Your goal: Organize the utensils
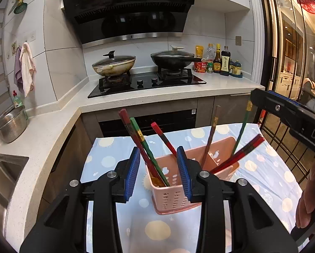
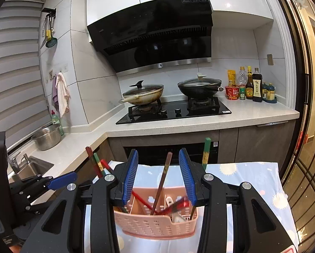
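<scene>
Chopsticks (image 1: pixel 208 145) stand loose in the pink basket (image 1: pixel 174 200) on the cloth-covered tabletop (image 1: pixel 157 229). Left tongs (image 1: pixel 158 175) released, straddling the basket's near corner; right tongs (image 2: pixel 158 177) released above the basket, grasping nothing. Risk, as judged: the light basket could tip if either pad nudges a leaning stick. Count: seven chopsticks visible, one basket, one white spoon (image 2: pixel 175 216) inside.

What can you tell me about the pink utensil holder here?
The pink utensil holder looks like plastic, with perforated walls and dividers forming compartments. It stands upright on the blue patterned cloth. Red, green and brown chopsticks lean inside; something white lies in one compartment. Both grippers hover open near it, neither gripping it.
</scene>
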Motion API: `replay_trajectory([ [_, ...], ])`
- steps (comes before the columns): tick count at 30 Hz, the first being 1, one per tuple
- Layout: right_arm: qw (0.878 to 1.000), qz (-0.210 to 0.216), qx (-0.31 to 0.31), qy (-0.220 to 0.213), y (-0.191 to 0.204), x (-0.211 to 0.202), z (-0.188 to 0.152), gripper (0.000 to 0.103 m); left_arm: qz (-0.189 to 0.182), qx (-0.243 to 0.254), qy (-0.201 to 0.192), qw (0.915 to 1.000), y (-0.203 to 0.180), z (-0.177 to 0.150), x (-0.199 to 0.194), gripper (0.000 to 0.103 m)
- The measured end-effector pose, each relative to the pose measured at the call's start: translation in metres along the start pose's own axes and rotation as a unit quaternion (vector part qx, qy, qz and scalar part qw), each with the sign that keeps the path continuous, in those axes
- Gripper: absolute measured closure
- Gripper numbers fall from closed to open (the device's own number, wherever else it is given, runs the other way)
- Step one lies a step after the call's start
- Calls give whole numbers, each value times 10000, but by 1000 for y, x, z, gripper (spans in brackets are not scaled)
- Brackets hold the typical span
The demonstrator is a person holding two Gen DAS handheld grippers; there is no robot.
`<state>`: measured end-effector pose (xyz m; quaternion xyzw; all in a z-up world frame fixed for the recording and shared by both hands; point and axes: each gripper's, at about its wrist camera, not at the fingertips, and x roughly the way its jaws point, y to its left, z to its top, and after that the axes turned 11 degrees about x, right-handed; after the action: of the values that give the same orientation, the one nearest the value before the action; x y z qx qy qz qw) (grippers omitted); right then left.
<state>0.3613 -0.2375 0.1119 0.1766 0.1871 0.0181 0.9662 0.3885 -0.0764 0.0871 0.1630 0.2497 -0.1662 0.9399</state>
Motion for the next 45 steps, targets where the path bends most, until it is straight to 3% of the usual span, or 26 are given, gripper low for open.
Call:
replay_trajectory([
  [3, 10000, -20, -21, 64, -1, -12, -9, 62, 50, 12, -41, 10000, -4, -6, -12, 58],
  [14, 9991, -224, -124, 340, -11, -63, -59, 61, -24, 49, -61, 10000, -22, -38, -56, 55],
  [21, 9975, -443, -281, 466, -8, -105, -91, 61, -99, 62, -61, 9999, -36, -64, -84, 48],
  [25, 9966, -588, -350, 457, -5, -134, -107, 54, -128, 18, -107, 9999, -42, -80, -105, 37],
  [30, 9953, -770, -379, 449, -7, -162, -128, 52, -87, 43, -122, 9999, -56, -102, -125, 30],
  [45, 9941, -821, -52, 706, -21, -195, -163, 47, -146, -49, -43, 9999, -79, -141, -156, 17],
])
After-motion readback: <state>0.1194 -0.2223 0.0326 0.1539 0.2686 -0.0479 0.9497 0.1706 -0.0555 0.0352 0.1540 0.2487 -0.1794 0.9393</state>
